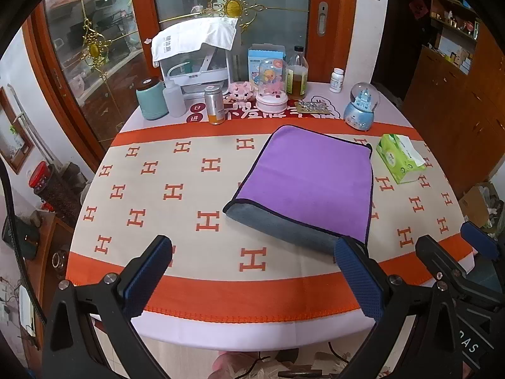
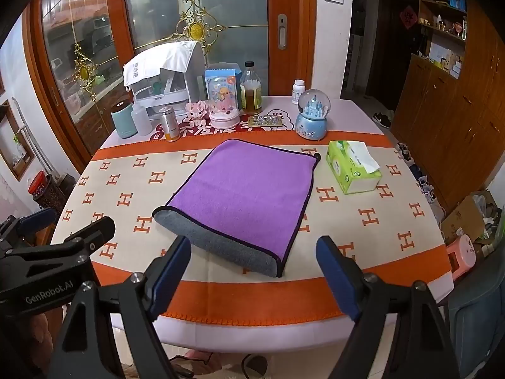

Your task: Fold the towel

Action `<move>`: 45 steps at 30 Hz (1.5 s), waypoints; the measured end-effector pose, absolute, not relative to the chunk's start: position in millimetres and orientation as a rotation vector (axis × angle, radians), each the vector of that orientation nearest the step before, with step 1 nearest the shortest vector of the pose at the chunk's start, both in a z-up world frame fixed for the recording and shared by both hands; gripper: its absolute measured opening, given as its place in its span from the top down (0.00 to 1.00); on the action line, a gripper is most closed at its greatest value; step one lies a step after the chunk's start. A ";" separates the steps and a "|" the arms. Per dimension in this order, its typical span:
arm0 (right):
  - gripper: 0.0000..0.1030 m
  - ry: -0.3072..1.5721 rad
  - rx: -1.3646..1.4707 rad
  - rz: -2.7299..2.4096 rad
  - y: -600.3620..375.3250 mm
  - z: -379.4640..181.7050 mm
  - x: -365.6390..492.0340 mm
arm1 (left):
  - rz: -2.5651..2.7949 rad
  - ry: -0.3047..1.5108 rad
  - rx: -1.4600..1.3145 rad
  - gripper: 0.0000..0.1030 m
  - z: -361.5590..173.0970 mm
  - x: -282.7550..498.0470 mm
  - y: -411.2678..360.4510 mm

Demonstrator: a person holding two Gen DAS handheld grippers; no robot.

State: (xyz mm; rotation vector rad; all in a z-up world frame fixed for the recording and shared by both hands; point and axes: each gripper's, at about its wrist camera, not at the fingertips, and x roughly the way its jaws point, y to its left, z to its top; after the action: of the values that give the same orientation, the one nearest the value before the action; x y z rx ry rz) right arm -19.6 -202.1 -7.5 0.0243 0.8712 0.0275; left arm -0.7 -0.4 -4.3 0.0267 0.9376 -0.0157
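A purple towel (image 1: 306, 177) with a dark hem and a grey underside lies folded over on the table; the grey fold faces me at its near edge. It also shows in the right wrist view (image 2: 246, 195). My left gripper (image 1: 252, 252) is open and empty, held above the table's near edge, left of the towel's near corner. My right gripper (image 2: 252, 252) is open and empty, just short of the towel's grey fold. The right gripper also shows in the left wrist view (image 1: 451, 246), and the left gripper in the right wrist view (image 2: 63, 224).
The round table carries an orange and cream cloth (image 1: 176, 189). A green tissue pack (image 2: 352, 165) lies right of the towel. Along the back stand a snow globe (image 2: 312, 117), bottles, a can (image 2: 169, 124), a teal canister (image 2: 123, 120) and a white box.
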 end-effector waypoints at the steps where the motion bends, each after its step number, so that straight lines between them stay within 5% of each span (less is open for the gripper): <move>1: 0.20 0.871 0.024 0.027 -202.1 -7.5 -19.6 | -0.018 0.937 0.029 0.01 -4.6 -1.1 -0.9; 45: 0.20 0.868 0.033 0.029 -204.4 -4.2 -24.7 | -0.024 0.922 0.046 0.01 -0.3 -5.0 -5.7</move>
State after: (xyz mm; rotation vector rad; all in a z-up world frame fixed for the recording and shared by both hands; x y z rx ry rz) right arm -24.7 -204.4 -4.2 0.0328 0.8678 0.0292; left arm -5.0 -5.7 -0.3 0.0461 0.9218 -0.0240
